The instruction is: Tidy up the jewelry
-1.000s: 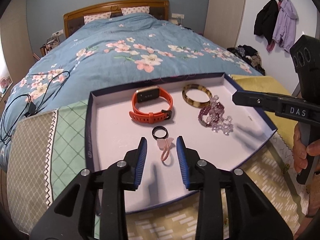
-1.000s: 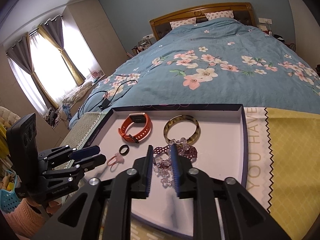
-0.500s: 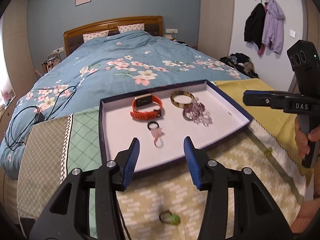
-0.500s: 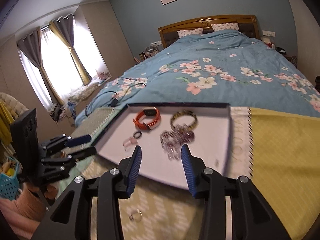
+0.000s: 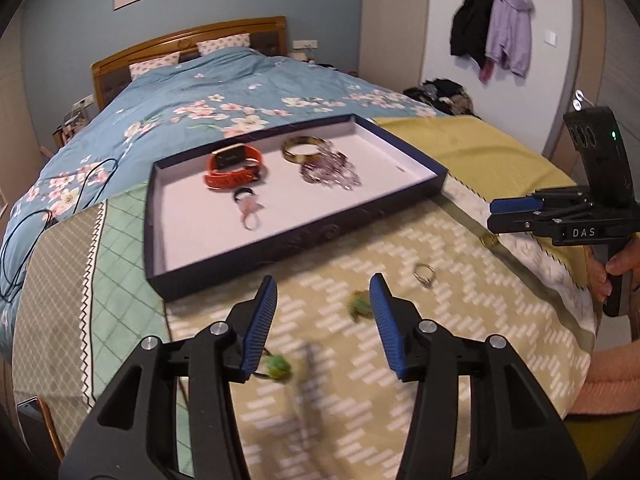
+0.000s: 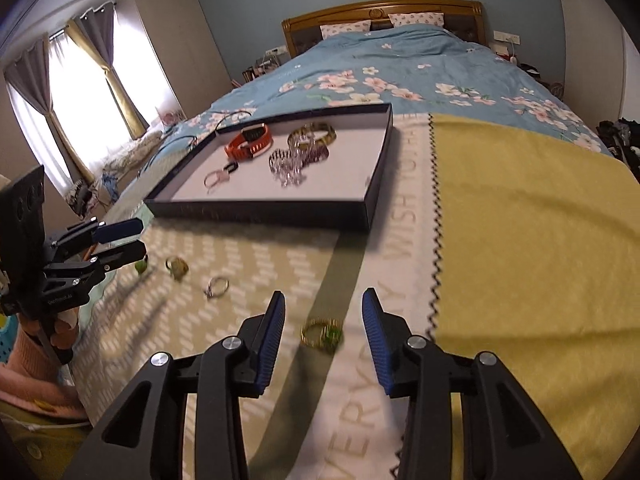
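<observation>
The right hand-held gripper hangs released and empty, jaws having just been opening, a gold ring with a green stone on the cloth between them; the left hand-held gripper is likewise released, empty and just opening, one green-stone ring at its 3 o'clock finger, another at 7 o'clock; a silver ring lies at 2 o'clock; the tray sits at 12 o'clock. Rings look light, stiff, slippery, likely to skid; pinching across the band seems best.
</observation>
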A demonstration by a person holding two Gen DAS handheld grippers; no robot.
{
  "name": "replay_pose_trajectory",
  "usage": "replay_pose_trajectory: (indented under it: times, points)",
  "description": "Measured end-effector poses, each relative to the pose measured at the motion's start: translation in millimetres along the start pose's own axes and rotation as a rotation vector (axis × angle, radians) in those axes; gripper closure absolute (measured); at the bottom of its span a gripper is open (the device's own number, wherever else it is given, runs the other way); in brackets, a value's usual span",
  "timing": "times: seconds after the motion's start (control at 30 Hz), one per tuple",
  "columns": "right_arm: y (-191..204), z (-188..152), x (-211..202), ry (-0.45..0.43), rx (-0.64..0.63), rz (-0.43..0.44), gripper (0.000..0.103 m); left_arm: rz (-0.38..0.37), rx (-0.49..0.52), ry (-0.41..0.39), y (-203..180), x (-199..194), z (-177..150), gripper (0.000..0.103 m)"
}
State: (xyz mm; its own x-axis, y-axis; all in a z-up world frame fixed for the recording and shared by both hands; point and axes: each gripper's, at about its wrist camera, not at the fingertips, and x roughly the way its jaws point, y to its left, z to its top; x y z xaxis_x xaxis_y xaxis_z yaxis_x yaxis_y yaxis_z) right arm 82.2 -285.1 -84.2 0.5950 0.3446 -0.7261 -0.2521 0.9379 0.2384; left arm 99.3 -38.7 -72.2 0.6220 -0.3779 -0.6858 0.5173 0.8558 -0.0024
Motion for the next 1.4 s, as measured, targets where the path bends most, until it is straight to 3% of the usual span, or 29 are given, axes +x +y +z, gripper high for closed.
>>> replay_pose_trajectory:
  times: [0.3, 0.4, 0.73, 0.9, 1.0, 1.4]
  points:
    - [-2.2, -12.2, -0.3, 0.006, 0.02, -0.001, 0.071, -0.043, 0.015, 0.061, -15.6, 18.9, -2.7, 0.056]
    - [-1.3, -13.1, 0.2, 0.01, 0.013, -0.002, 0.073, -0.061, 0.0, 0.093, -16.2, 29.0, -2.2, 0.062]
    - [-4.0, -16.3, 3.9, 0.015, 0.02, -0.01, 0.093, -0.097, -0.039, 0.139, -16.4, 47.1, -1.9, 0.069]
    - [-4.6, -16.0, 4.8, 0.009, 0.02, -0.005, 0.094, -0.091, -0.057, 0.141, -12.5, 49.4, -0.6, 0.076]
    - [-3.5, -14.7, 4.1, 0.002, 0.022, 0.005, 0.095, -0.087, -0.069, 0.142, -9.9, 48.5, -0.6, 0.085]
    - [10.2, -0.7, -0.7, -0.052, 0.011, 0.056, 0.095, -0.086, -0.081, 0.102, -9.2, 39.5, 1.6, 0.087]
